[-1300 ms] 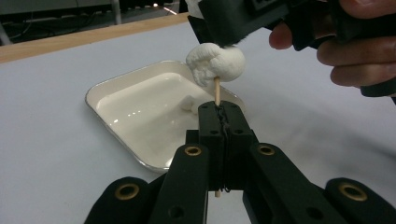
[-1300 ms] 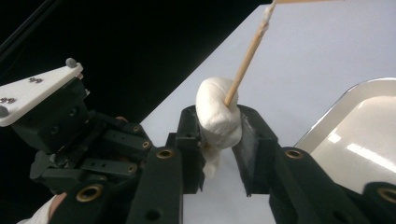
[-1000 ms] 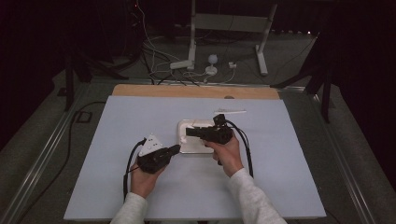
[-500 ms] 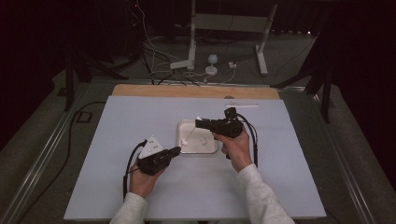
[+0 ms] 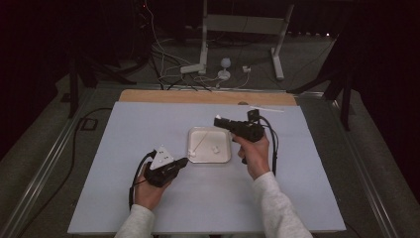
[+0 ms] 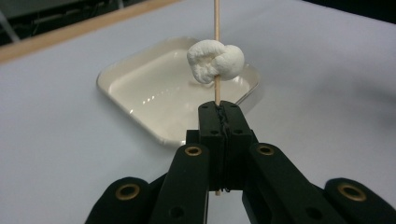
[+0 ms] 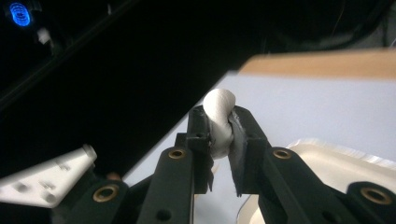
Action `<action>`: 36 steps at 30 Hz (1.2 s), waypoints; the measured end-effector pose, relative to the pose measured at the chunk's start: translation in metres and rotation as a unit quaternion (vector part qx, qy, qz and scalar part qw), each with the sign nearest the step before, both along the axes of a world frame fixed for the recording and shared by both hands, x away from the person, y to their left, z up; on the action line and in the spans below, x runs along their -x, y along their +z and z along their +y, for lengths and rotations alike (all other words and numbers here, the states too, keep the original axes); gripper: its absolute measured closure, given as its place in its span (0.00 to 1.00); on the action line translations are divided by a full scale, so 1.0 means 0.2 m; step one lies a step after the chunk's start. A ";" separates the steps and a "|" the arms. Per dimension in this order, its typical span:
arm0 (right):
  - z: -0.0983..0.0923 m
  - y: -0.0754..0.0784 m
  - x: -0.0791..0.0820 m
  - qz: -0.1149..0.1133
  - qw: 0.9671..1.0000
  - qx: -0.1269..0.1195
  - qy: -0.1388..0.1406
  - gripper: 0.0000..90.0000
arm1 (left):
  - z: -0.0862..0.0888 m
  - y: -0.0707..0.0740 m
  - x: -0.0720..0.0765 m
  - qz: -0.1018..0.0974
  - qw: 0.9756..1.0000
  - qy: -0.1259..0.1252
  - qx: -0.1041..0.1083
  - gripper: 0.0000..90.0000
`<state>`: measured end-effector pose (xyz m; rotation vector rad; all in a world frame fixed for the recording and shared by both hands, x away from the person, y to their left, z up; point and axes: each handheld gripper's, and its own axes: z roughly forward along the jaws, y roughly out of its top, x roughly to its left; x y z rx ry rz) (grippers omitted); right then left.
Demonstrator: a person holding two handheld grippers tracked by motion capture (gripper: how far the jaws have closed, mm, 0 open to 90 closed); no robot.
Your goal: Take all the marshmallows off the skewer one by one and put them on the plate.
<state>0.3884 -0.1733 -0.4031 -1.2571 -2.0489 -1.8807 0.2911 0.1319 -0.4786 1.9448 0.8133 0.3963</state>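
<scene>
High view: the left hand-held gripper [image 5: 182, 161] rested low on the pale blue-grey bench [image 5: 124, 148], its tip at the near-left corner of the shallow white square tray [image 5: 225, 157], a thin wooden skewer [image 5: 198, 145] slanting from it across the tray. One small white marshmallow [image 5: 216, 149] lay loose on the tray floor. The right hand-held gripper [image 5: 219, 120] hung above the tray's far edge, pointing left, a white speck at its tip. Left gripper view: the jaws stood clamped on the skewer [image 6: 216, 95], which rose upright between them; a puffy white marshmallow [image 6: 215, 60], already threaded, sat on the stick just above the jaw tips, the tray [image 6: 112, 77] behind it. Right gripper view: the jaws were pinched on a second soft white marshmallow [image 7: 219, 122], squashed at the waist and bulging above the tips, with the tray rim [image 7: 327, 149] below right and the bench's wooden far edge [image 7: 322, 63] beyond. Judged step: carrying the picked marshmallow toward the skewer for threading. The next move would call for lining the marshmallow's centre with the skewer's free end and pushing it on along the stick, while the left hand-held gripper holds the stick steady; too hard a squeeze or an off-centre push could tear the sweet or bend the stick.
</scene>
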 end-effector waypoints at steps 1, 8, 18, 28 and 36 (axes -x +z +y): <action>-0.02 0.02 0.00 -0.004 1.000 0.010 0.000 0.89 | 0.00 0.01 0.00 -0.003 1.000 0.002 0.004 1.00; -0.06 0.02 0.01 -0.015 0.999 0.049 0.000 0.88 | -0.01 0.02 0.01 -0.005 1.000 0.004 0.011 1.00; -0.05 -0.06 -0.01 -0.018 0.995 0.099 -0.009 0.87 | 0.00 0.03 0.00 0.002 0.999 0.008 0.033 1.00; -0.03 -0.13 -0.03 -0.011 0.989 0.146 -0.019 0.87 | 0.00 0.03 0.00 0.006 0.999 0.006 0.044 1.00; 0.02 -0.25 -0.07 0.011 0.980 0.196 -0.033 0.87 | -0.01 0.03 0.00 0.005 0.999 0.007 0.046 1.00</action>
